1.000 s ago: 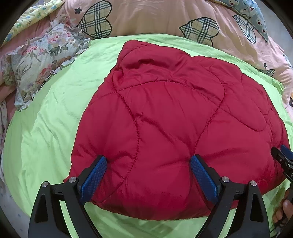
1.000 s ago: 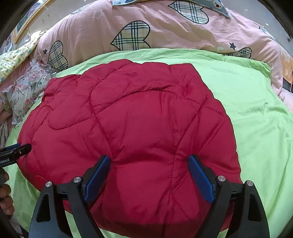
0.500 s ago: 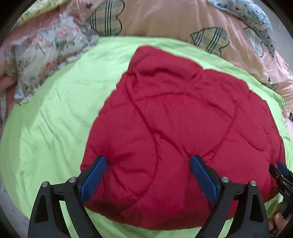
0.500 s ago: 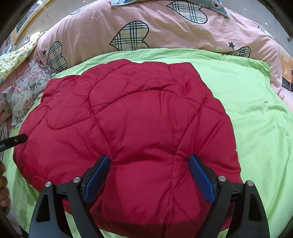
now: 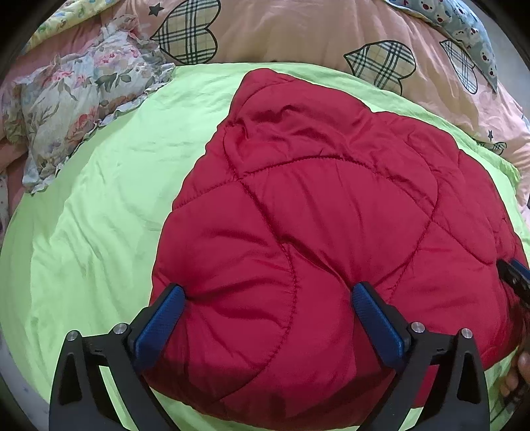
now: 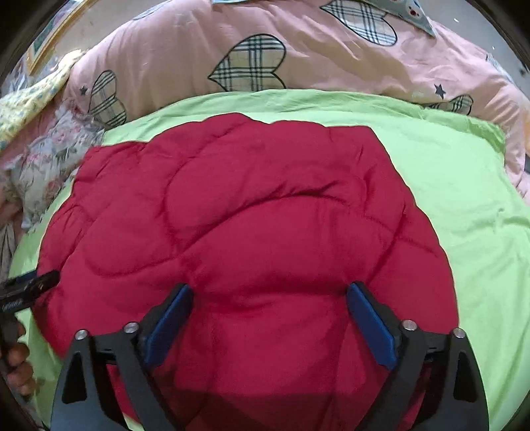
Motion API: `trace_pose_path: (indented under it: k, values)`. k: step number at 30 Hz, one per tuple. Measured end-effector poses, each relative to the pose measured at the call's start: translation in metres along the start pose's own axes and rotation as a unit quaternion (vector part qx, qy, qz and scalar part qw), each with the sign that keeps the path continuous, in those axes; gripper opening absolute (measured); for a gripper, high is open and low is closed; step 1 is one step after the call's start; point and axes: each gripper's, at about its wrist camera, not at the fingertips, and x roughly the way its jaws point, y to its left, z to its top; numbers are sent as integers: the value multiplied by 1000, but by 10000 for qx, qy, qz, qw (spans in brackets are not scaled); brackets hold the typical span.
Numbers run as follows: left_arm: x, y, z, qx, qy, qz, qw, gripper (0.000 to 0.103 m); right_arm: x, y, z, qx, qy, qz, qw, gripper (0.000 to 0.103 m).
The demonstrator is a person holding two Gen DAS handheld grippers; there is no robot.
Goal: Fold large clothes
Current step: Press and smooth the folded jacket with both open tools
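A red quilted padded jacket (image 5: 324,232) lies folded in a thick bundle on a light green bedsheet (image 5: 99,205); it fills the right wrist view too (image 6: 265,232). My left gripper (image 5: 268,298) is open, its blue pads pressed against the near left part of the bundle. My right gripper (image 6: 268,298) is open, its pads against the near right part. Each gripper's tip shows at the edge of the other's view, the right one (image 5: 513,278) and the left one (image 6: 29,285).
A pink quilt with plaid hearts (image 5: 298,30) is heaped along the far side of the bed. A floral pillow (image 5: 76,89) lies at the far left. The green sheet (image 6: 470,232) extends to the right of the jacket.
Both grippers have pushed forward and down onto the jacket's near edge. The left view has swung back to the left, and the bundle has bunched up a little.
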Motion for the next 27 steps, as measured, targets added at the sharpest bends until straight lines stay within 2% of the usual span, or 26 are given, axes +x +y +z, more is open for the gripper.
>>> trace_pose_path:
  k: [4, 9, 11, 14, 20, 22, 25, 27]
  values:
    - [-21, -3, -1, -56, -202, 181, 9996, 99, 4, -3, -1, 63, -116, -13, 9999, 97]
    - [-51, -28, -8, 337, -513, 197, 9979, 96, -1, -6, -10, 50, -329, 23, 9994, 97]
    - [-48, -38, -11, 456, -456, 195, 9977, 96, -2, -5, -11, 16, -369, -2, 9993, 97]
    - [-27, -46, -15, 531, -145, 403, 9977, 98, -7, -6, -12, 50, -490, 30, 9988, 96]
    - [-20, -43, -11, 496, -136, 416, 9978, 101, -57, 0, -23, -46, -937, -22, 9956, 97]
    - [-17, -45, -6, 491, -134, 409, 9979, 102, -61, 9, -26, -255, -814, 4, 9964, 97]
    - [-14, -46, -8, 494, -159, 396, 9979, 103, -31, 16, -31, -478, -234, -123, 9985, 99]
    - [-14, -44, -9, 502, -168, 384, 9979, 103, -19, 14, -32, -448, -184, -216, 9986, 103]
